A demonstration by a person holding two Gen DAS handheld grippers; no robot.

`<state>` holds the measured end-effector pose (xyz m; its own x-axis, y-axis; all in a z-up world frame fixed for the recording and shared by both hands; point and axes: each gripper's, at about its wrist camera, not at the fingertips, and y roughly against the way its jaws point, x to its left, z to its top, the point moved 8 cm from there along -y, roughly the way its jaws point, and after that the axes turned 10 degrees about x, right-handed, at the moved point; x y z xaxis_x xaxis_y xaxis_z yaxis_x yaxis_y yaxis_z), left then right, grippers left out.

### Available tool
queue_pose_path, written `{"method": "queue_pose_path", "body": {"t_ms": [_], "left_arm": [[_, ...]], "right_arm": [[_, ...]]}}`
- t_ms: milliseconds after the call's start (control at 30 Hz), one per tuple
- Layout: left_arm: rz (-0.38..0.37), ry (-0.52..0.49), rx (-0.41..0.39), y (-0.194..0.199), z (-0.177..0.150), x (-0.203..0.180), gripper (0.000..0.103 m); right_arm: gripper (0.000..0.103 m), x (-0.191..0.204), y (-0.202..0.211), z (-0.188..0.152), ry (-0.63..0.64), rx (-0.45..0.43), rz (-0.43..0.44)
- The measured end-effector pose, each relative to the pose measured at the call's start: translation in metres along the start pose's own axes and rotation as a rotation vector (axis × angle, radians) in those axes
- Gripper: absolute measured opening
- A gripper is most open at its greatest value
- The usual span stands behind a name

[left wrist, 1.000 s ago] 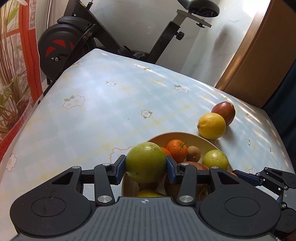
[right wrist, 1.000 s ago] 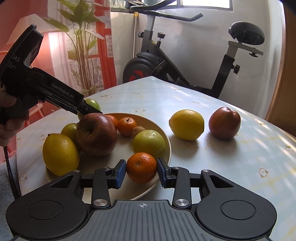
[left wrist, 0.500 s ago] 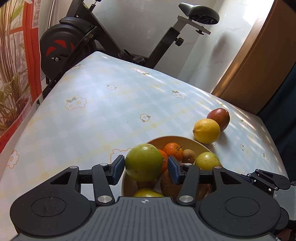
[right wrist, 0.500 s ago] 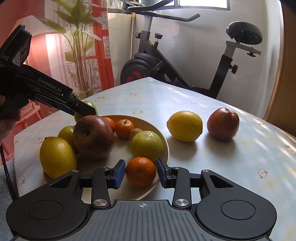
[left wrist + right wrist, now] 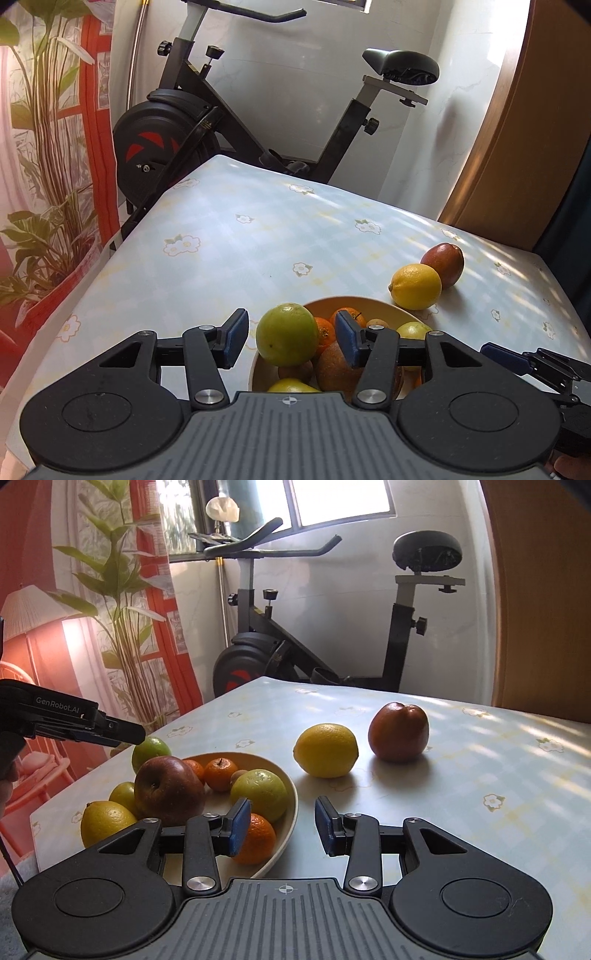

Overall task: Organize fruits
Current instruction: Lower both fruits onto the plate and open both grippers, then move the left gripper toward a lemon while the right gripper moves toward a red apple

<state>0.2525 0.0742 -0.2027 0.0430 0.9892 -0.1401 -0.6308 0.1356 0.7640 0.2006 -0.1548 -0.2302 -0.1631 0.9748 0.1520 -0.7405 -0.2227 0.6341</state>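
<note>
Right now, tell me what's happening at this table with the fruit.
A person is sorting fruit with a gripper in each hand. The left gripper has just been opening around a green fruit at the bowl's edge, and its pads no longer press on it. The right gripper is open and empty in front of the bowl, next to an orange. A lemon and a red apple sit out on the table.

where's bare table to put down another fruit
Bare tablecloth runs from the bowl toward the exercise bike, and right of the red apple. A narrow strip lies between the bowl and the lemon. The bowl itself is packed.
</note>
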Motion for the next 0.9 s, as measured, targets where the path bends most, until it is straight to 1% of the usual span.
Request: {"method": "queue_pose_path", "body": {"t_ms": [133,233,333,433,567,700,800,900], "left_arm": [[0.033,0.024,-0.046,0.013,-0.004,-0.005,0.058],[0.050,0.038,-0.071,0.020,-0.008,-0.008,0.059],[0.048,0.036,-0.067,0.021,-0.009,-0.012,0.059],[0.045,0.021,-0.056,0.019,-0.005,-0.016,0.059],[0.028,0.024,-0.054,0.016,0.007,-0.017,0.059],[0.020,0.036,-0.059,0.012,0.028,-0.018,0.058],[0.008,0.029,-0.067,0.008,0.044,-0.025,0.058],[-0.007,0.013,-0.085,0.000,0.060,-0.038,0.058]], "right_arm": [[0.036,-0.021,0.004,-0.003,-0.048,-0.023,-0.040],[0.036,-0.037,0.005,-0.006,-0.076,-0.034,-0.075],[0.037,-0.050,0.005,-0.009,-0.111,-0.041,-0.088],[0.038,-0.055,0.005,-0.007,-0.103,-0.043,-0.095],[0.038,-0.055,0.000,0.003,-0.051,-0.035,-0.096],[0.038,-0.060,-0.004,0.021,-0.025,-0.038,-0.093],[0.038,-0.064,-0.008,0.037,-0.002,-0.041,-0.090],[0.038,-0.065,-0.018,0.049,0.043,-0.019,-0.089]]}}
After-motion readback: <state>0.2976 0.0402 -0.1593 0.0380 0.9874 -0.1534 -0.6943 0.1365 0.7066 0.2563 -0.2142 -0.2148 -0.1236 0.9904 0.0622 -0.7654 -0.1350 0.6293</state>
